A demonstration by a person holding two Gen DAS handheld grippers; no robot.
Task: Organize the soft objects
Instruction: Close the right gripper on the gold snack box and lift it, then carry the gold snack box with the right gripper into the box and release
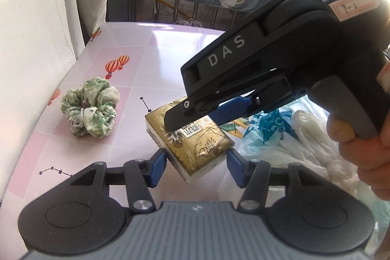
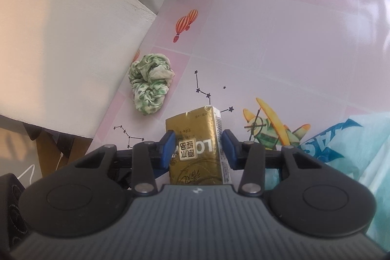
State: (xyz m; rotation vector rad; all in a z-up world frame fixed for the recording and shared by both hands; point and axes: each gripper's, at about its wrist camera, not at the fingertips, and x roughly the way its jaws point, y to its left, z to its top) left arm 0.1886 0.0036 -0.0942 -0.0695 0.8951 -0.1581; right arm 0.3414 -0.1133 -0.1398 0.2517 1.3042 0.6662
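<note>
A: Between the pads of both tongs, on the table (image 1: 170,52): one gold tissue pack (image 1: 195,140). Any grip on it yet?

B: For the right tongs (image 2: 198,148), seemingly yes. About half closed, with the blue pads (image 2: 168,148) laid against both long sides of the pack. For the left tongs (image 1: 196,165), not yet. Standing half open around the near end, left pad touching or almost touching, right pad just beside with a thin gap.

A: Dangers from here?

B: Two. First, squeezing the same soft pack from two directions. Could crush or twist it, or pop it out sideways if pulled two ways. Second, gripping only near one end. Might let the pack tilt and slip during a lift. Safer to free one pair before raising.

A: Anything near enough to bump?

B: Only a green-and-white scrunchie (image 1: 90,109), left of the tongs and well apart. Hardly at risk.

A: And containers?

B: Right of the tongs, a crumpled plastic bag (image 1: 268,128) with teal print. In it or beside it, something white and soft (image 1: 314,138). Cannot tell whether cloth or another bag. Holding neither pack nor scrunchie so far. Probably meant as the destination, but only a guess.
</note>
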